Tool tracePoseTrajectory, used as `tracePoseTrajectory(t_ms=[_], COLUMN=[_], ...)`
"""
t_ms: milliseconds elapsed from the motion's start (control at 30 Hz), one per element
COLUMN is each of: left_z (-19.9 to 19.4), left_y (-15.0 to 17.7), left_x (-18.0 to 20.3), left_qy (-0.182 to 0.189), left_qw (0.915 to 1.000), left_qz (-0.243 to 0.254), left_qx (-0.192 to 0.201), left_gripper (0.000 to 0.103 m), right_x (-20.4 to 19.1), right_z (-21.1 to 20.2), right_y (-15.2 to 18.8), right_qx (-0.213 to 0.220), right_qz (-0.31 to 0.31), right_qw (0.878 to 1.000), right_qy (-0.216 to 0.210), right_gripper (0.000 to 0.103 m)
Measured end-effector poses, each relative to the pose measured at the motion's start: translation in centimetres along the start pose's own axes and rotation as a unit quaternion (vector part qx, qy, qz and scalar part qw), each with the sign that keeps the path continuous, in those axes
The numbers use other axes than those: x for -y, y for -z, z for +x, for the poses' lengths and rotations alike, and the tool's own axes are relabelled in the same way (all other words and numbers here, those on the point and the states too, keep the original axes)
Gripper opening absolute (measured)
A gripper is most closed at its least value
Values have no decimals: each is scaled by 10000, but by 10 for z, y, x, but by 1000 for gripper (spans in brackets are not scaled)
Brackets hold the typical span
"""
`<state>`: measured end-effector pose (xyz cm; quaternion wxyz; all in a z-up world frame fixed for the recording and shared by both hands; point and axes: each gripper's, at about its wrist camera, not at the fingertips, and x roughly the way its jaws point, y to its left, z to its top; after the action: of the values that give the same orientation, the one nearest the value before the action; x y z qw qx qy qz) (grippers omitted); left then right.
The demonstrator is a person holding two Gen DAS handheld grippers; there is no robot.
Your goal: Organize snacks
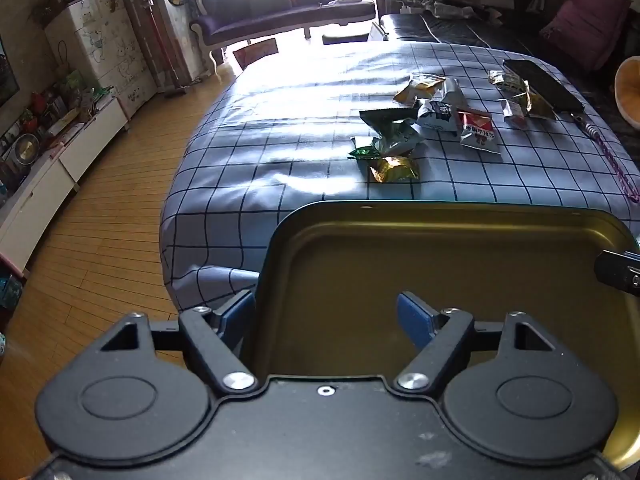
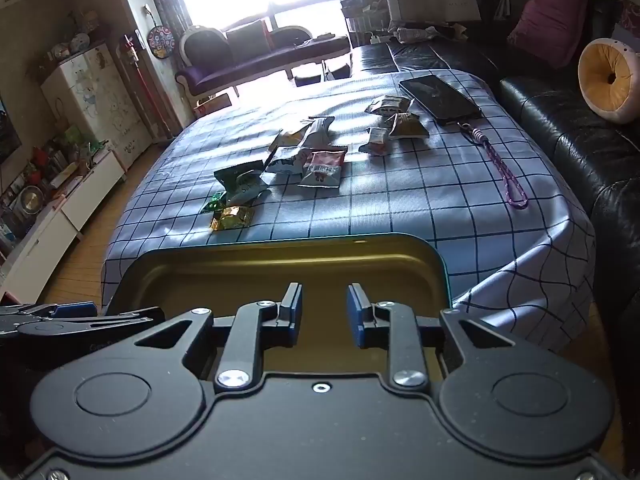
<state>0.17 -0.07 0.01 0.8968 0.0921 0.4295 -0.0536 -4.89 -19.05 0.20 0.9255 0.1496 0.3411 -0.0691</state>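
A gold-lined metal tin (image 1: 460, 240) sits at the near edge of the checked tablecloth (image 1: 280, 152); it also shows in the right wrist view (image 2: 280, 260). My left gripper (image 1: 326, 320) is open, its fingers on either side of the tin's left wall. My right gripper (image 2: 324, 312) is open a little over the tin's inside, holding nothing. Several snack packets lie beyond: a gold one (image 1: 394, 169), a green one (image 1: 390, 130), a red one (image 1: 478, 130); the right wrist view shows the gold (image 2: 234, 217) and red (image 2: 322, 168) ones too.
A black phone (image 2: 438, 98) with a purple lanyard (image 2: 504, 172) lies at the table's far right. A black leather sofa (image 2: 580, 120) with cushions runs along the right. Wooden floor (image 1: 100, 240) and white cabinets lie on the left.
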Motion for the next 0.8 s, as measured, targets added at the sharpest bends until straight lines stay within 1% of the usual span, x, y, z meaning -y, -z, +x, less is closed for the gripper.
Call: tracePoseTrajectory(t_ms=[67, 100, 167, 200, 233, 367, 567, 700, 800], left_z=[1, -1, -5, -4, -4, -8, -10, -10, -8], left_y=[-2, 3, 6, 5, 4, 8, 9, 9, 8], left_x=[-1, -2, -2, 3, 6, 13, 10, 11, 11], left_qy=[105, 143, 133, 14, -59, -159, -97, -127, -38], left_qw=[9999, 9999, 9999, 10000, 9999, 9997, 9999, 9999, 9999], left_qz=[14, -33, 17, 64, 99, 168, 107, 87, 46], left_qx=[-41, 48, 76, 41, 21, 40, -48, -70, -154], left_gripper=[82, 82, 82, 82, 82, 82, 82, 82, 82], right_x=[-1, -1, -2, -3, -2, -4, -8, -9, -9], right_z=[0, 0, -1, 5, 2, 1, 3, 3, 4], right_y=[-1, -1, -2, 2, 2, 4, 4, 4, 5], right_qx=[-69, -78, -83, -111, -116, -174, -295, -325, -340], right_qz=[-23, -22, -21, -32, -35, -104, -127, -162, -167], right_qw=[10000, 10000, 10000, 9999, 9999, 9998, 9994, 9992, 9992], right_qy=[56, 49, 25, 27, 12, 74, 142, 168, 163], right_gripper=[38, 38, 38, 38, 38, 38, 37, 37, 37])
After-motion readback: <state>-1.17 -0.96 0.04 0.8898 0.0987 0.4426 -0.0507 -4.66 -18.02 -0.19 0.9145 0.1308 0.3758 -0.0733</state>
